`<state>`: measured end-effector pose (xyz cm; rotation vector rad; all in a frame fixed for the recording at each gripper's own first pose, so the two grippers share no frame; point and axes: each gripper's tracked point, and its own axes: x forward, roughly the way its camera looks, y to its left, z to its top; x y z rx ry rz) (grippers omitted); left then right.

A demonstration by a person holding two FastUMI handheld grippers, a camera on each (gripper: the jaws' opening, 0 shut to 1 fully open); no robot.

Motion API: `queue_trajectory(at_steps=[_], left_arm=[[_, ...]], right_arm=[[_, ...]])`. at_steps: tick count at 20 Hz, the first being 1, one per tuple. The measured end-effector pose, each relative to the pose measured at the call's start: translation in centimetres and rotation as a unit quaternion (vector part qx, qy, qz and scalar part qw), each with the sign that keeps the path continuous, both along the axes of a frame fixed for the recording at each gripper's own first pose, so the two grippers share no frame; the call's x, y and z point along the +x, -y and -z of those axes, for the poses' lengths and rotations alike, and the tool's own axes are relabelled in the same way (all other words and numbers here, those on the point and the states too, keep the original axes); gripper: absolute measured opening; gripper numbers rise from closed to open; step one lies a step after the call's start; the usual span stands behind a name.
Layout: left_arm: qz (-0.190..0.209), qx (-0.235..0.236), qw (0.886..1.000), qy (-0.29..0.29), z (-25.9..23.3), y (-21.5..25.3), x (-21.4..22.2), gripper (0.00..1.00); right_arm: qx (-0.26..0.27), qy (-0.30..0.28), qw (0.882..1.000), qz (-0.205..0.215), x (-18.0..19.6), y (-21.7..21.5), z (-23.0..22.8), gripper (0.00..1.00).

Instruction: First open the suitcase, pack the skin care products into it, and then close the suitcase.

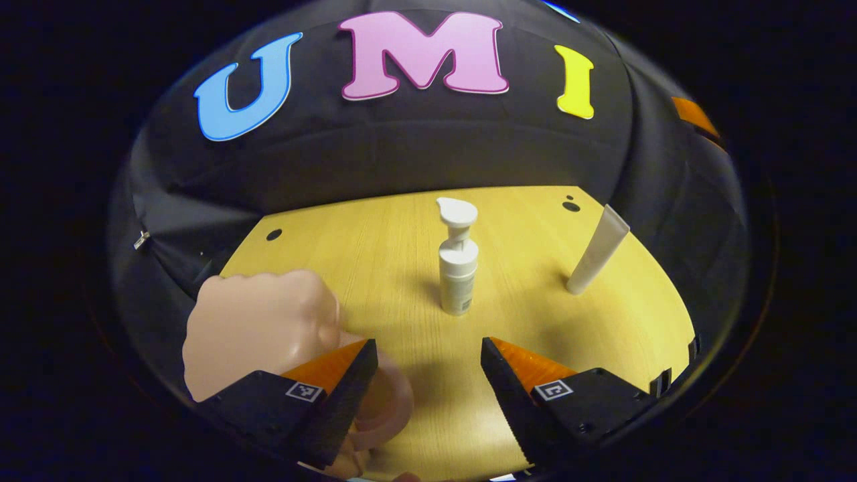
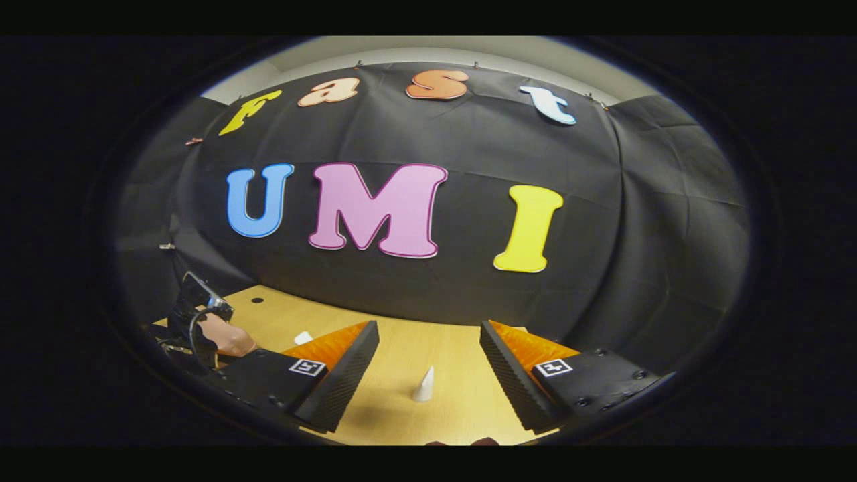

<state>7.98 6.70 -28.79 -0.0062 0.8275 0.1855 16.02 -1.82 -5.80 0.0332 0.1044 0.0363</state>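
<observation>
Left gripper view: the left gripper (image 1: pixel 428 381) hangs low over a pale wooden tabletop (image 1: pixel 375 268), its jaws apart and holding nothing. Straight ahead of them a white pump bottle (image 1: pixel 458 261) stands upright on the tabletop, near but not between the jaws. Farther back and to the right a white tube (image 1: pixel 597 251) stands on its cap, leaning slightly. At lower left a pink rounded thing (image 1: pixel 261 328) lies beside and partly behind the left finger; what it is cannot be told, though it may belong to the suitcase.

Right gripper view: the right gripper (image 2: pixel 428 371) is raised and looks toward the booth wall, jaws likewise apart and empty. Between them, farther off on the tabletop, the top of a white tube (image 2: pixel 423 386) shows. At far left the other gripper (image 2: pixel 197 311) appears with the hand (image 2: pixel 224 338) that holds it.

Progress, as a judgement: both skin care products stand on the bare tabletop, apart from each other and gripped by neither tool, so the packing step has not begun. Whether the suitcase is open cannot be told, since no lid or compartment can be made out. Left to do, at the least: lift the bottle and the tube in turn, set them inside the case, then close it. The task reads as being at or near its start
</observation>
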Motion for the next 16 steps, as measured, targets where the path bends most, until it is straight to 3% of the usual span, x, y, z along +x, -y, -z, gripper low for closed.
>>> queue_trajectory(at_steps=[2, 6, 8, 11, 14, 16], left_arm=[[-0.021, 0.001, 0.999, -0.037, 2.0, -1.4, -0.8, 0.98], [-0.018, -0.022, 0.998, -0.063, 4.2, -1.0, -0.7, 0.95], [-0.016, -0.013, 0.997, -0.075, 5.1, -1.6, -0.7, 0.81], [-0.007, -0.032, 0.994, -0.105, 5.4, -1.1, -1.8, 0.20], [0.033, -0.036, 0.993, -0.103, 3.6, -1.0, -1.3, 0.16], [0.036, -0.057, 0.993, -0.099, 1.0, -1.1, -1.6, 0.16]], right_arm=[[-0.001, 0.003, 1.000, -0.004, 0.2, -0.6, -0.2, 0.97], [-0.007, -0.003, 1.000, -0.012, 0.1, -1.1, 0.2, 0.96], [-0.010, -0.005, 1.000, -0.010, -0.1, -0.9, 0.3, 0.97], [-0.008, -0.008, 1.000, -0.003, -0.2, -0.3, 0.4, 0.97], [-0.002, -0.008, 1.000, 0.003, -0.3, 0.1, 0.4, 0.97], [0.001, -0.010, 1.000, 0.003, -0.3, -0.1, 0.5, 0.97]])
